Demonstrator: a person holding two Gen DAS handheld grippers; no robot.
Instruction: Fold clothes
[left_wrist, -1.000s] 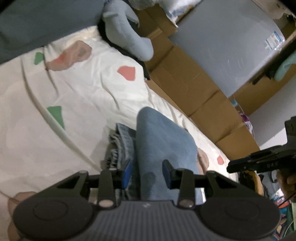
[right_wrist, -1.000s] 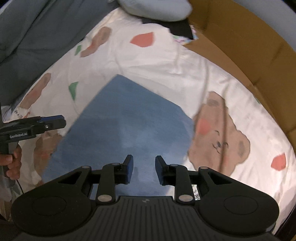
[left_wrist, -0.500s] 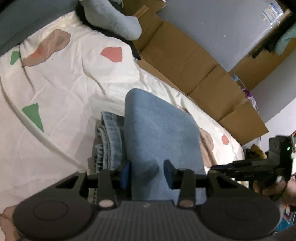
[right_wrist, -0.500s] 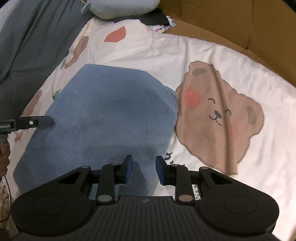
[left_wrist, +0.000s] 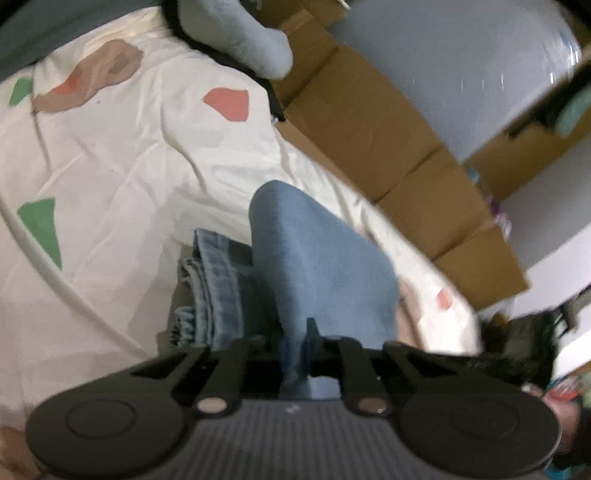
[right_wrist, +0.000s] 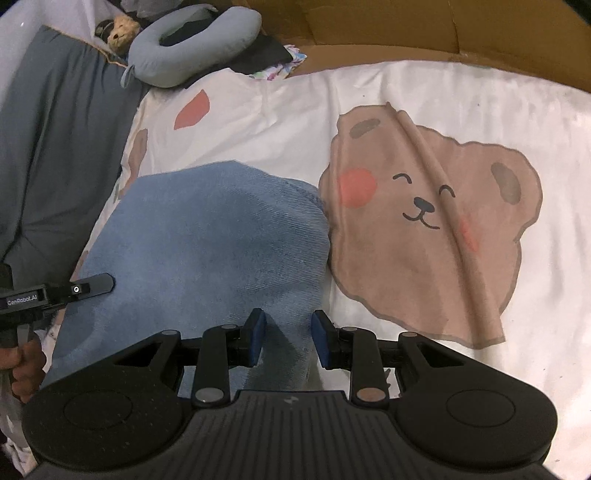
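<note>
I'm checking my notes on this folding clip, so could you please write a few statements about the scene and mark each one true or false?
1. The left hand-held gripper is shut on the blue jeans. True.
2. The right hand-held gripper is clamped on the jeans. False: its jaws stand open, with denim between them.
3. The jeans lie on a white sheet with a bear print. True.
4. A grey neck pillow rests on top of the jeans. False: it lies apart, at the far end of the bed.
5. Cardboard boxes stand beside the bed. True.
</note>
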